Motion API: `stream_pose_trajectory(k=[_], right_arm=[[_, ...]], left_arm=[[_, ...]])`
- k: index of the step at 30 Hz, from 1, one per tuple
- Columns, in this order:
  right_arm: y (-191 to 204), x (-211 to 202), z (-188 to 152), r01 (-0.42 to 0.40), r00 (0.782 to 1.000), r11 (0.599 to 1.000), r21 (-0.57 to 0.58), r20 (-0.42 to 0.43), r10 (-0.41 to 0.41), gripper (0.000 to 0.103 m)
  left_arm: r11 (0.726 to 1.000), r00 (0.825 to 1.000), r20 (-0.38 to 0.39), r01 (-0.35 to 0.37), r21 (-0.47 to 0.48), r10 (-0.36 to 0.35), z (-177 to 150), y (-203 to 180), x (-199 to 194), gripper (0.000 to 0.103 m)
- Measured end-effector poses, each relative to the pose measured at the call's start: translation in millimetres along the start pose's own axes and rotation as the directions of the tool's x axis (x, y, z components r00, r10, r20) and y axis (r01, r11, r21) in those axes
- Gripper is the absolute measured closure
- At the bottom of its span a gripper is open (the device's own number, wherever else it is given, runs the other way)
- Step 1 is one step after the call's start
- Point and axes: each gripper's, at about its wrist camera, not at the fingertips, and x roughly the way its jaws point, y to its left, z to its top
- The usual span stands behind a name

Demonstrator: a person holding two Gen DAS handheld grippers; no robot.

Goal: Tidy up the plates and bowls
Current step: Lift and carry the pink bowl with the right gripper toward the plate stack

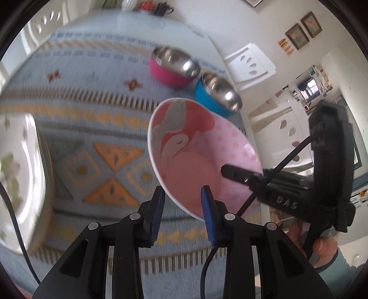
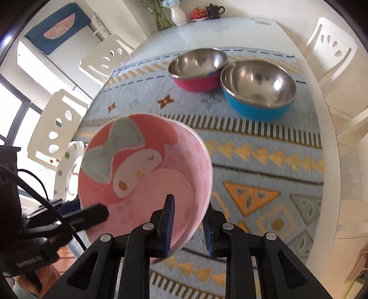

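A pink cartoon bowl [image 1: 202,151] is held tilted in the air above the patterned cloth; it also shows in the right wrist view [image 2: 147,165]. My left gripper [image 1: 182,207] straddles its near rim, one finger inside, one outside. My right gripper [image 2: 188,220] straddles the opposite rim the same way. Each gripper's finger shows inside the bowl in the other's view. A pink steel bowl [image 2: 197,66] and a blue steel bowl [image 2: 257,87] stand side by side at the far end. A floral white plate [image 1: 18,179] lies at the left.
A patterned blue cloth [image 2: 264,161] covers the white table [image 2: 331,147]. White chairs [image 2: 62,122] stand around it. A vase [image 2: 178,13], a red pot and a dark teapot stand at the far edge.
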Motion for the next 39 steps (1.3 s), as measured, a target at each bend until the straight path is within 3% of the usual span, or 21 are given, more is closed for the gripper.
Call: stream_pose_trajectory(k=[6, 11, 17, 25, 32, 39], right_arm=[[4.7, 11.0, -17.7, 0.030, 0.999, 0.999, 0.019, -0.029, -0.029, 0.081], [3.9, 23.6, -22.3, 0.057, 0.998, 0.996, 0.066, -0.034, -0.055, 0.081], [-5.4, 30.4, -26.5, 0.031, 0.999, 0.989, 0.145, 0.002, -0.032, 0.081], [0.5, 31.1, -26.5, 0.014, 0.997, 0.975, 0.223, 0.068, -0.030, 0.080], [-13.5, 32.4, -35.8, -0.012, 0.999, 0.956, 0.292, 0.050, -0.003, 0.081], [-26.8, 7.4, -45.9, -0.058, 0.997, 0.934, 0.354, 0.067, 0.036, 0.080]], left_arm=[[0.999, 0.997, -0.059, 0.042, -0.031, -0.043, -22.0, 11.5, 8.8, 0.075], [0.996, 0.994, -0.070, 0.084, -0.005, -0.084, -22.1, 17.5, 9.0, 0.075], [0.994, 0.993, -0.051, 0.110, 0.018, -0.109, -23.2, 24.2, 12.3, 0.075], [0.995, 0.995, -0.032, 0.095, 0.028, -0.094, -19.9, 33.5, 10.0, 0.075], [0.995, 0.996, -0.034, 0.089, 0.035, -0.088, -21.6, 41.7, 3.3, 0.075], [0.996, 0.997, -0.022, 0.071, 0.046, -0.070, -25.8, 40.2, -15.3, 0.075]])
